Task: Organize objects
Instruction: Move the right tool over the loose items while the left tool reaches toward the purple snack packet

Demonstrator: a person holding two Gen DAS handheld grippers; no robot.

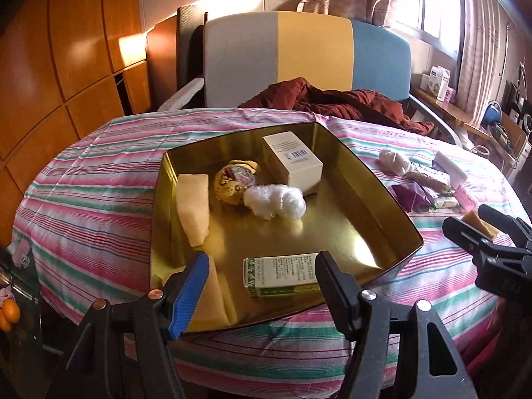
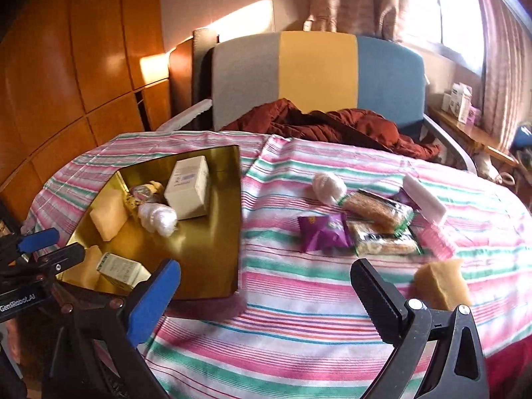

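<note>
Both tongs released: left tongs (image 1: 261, 282) over gold tin (image 1: 345, 169), right tongs (image 2: 266, 294) empty. Yellow sponge (image 2: 440, 282) (nearest) should be squarely straddled before clenching.

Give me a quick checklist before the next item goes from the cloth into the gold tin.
1. Right gripper open and empty: ok, jaws wide, nothing between them.
2. Left gripper empty: ok, jaws apart over the green box, pads not pressing it.
3. Room in the tin: ok, bare floor in the middle, beside the white box.
4. Items left on the cloth: not ok, purple packet, snack bars, white ball and sponge are outside.
5. Nearest item within reach: cannot tell; the sponge lies just right of the right gripper.
</note>
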